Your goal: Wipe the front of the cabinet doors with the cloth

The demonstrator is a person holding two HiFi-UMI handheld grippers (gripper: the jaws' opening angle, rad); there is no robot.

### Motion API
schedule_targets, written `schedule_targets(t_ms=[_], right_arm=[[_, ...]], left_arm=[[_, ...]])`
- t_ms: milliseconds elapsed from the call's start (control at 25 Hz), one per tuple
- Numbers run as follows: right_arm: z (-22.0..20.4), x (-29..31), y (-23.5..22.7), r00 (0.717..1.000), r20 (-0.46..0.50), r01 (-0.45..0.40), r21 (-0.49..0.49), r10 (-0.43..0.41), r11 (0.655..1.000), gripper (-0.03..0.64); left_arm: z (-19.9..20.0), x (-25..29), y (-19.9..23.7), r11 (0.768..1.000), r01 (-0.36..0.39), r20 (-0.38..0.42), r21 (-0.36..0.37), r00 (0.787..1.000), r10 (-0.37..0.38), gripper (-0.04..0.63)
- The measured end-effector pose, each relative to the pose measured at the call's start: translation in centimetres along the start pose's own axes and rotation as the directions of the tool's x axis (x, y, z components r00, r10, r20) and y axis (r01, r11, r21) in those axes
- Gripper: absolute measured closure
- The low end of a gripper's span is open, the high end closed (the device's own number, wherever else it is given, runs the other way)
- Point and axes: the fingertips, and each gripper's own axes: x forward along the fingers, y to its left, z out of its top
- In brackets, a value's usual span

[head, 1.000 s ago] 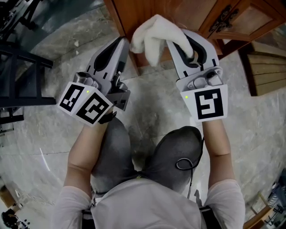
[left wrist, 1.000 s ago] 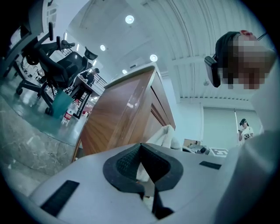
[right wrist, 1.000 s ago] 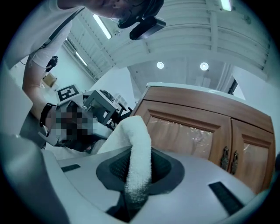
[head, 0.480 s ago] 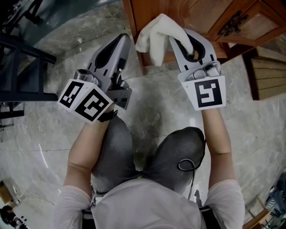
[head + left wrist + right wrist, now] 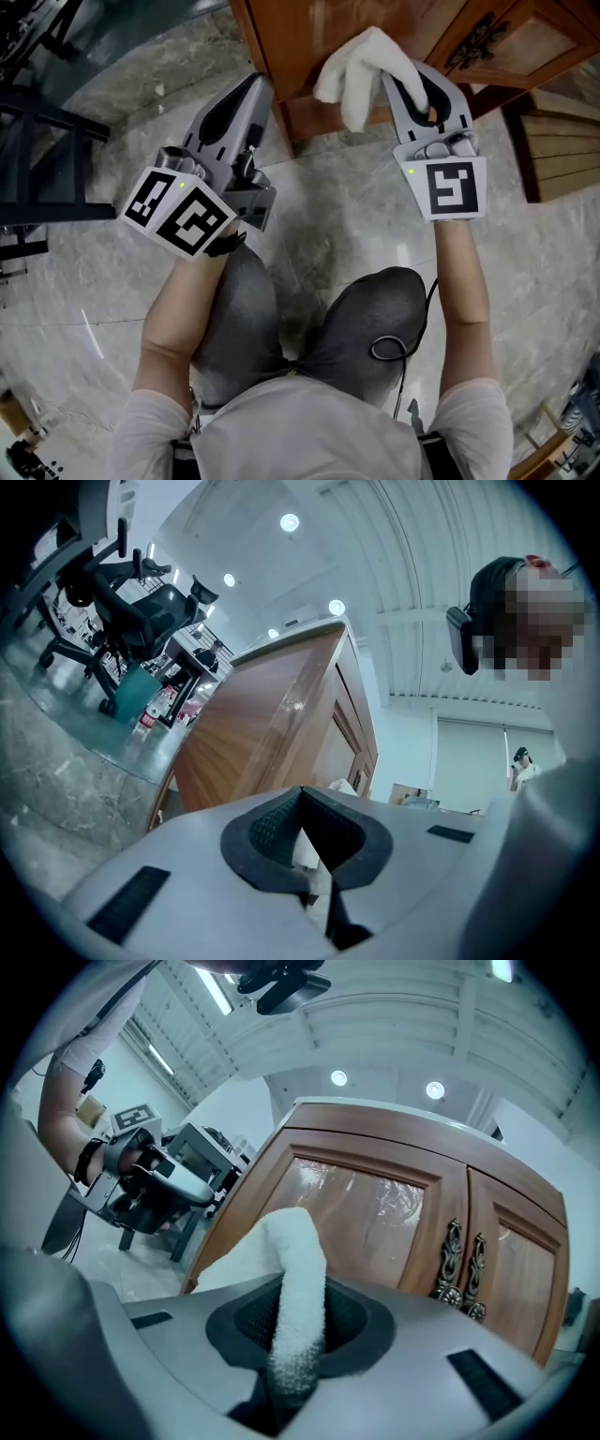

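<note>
At cabinet doors (image 5: 375,1213), right claw (image 5: 398,77) clamped white cloth (image 5: 364,64); left claw (image 5: 260,84) pinched together, empty, near cabinet corner.

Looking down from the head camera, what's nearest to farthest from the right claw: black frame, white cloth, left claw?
1. The white cloth, gripped in the right claw itself.
2. The left claw, off to its left side.
3. The black frame, at the far left edge.

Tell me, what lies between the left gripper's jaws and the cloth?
Only the cabinet's wooden corner; the head view shows it. The cloth is clamped in the right gripper.
</note>
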Motion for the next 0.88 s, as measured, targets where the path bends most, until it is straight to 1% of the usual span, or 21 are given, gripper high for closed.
schedule_targets(t_ms=[200, 360, 440, 560, 680, 880], right_arm=[[-2.2, -1.6, -3.0, 0.997, -0.047, 0.066, -0.017, -0.067, 0.998, 0.535], [-4.0, -3.1, -5.5, 0.986, -0.106, 0.131, -0.012, -0.132, 0.991, 0.535], [-4.6, -3.4, -6.1, 0.98, -0.127, 0.149, -0.018, -0.15, 0.989, 0.535], [-5.3, -3.5, -6.1, 0.976, -0.152, 0.152, -0.028, -0.155, 0.988, 0.535], [-5.5, -3.6, -5.8, 0.976, -0.155, 0.152, -0.015, -0.152, 0.988, 0.535], [-3.6, -3.3, -4.0, 0.984, -0.122, 0.131, -0.001, -0.13, 0.991, 0.535]], left_arm=[[-0.8, 0.8, -0.5, 1.0, 0.007, -0.013, 0.004, 1.0, -0.007, 0.578], [-0.9, 0.9, -0.6, 1.0, 0.006, -0.014, 0.004, 1.0, -0.006, 0.578], [-0.8, 0.8, -0.4, 1.0, 0.008, -0.014, 0.001, 1.0, -0.008, 0.578], [-0.8, 0.8, -0.2, 1.0, 0.011, -0.013, -0.001, 1.0, -0.011, 0.578], [-1.2, 0.9, -0.2, 1.0, 0.012, -0.023, 0.003, 1.0, -0.012, 0.578], [-1.1, 0.3, 0.3, 1.0, 0.022, -0.029, 0.004, 0.999, -0.022, 0.578]])
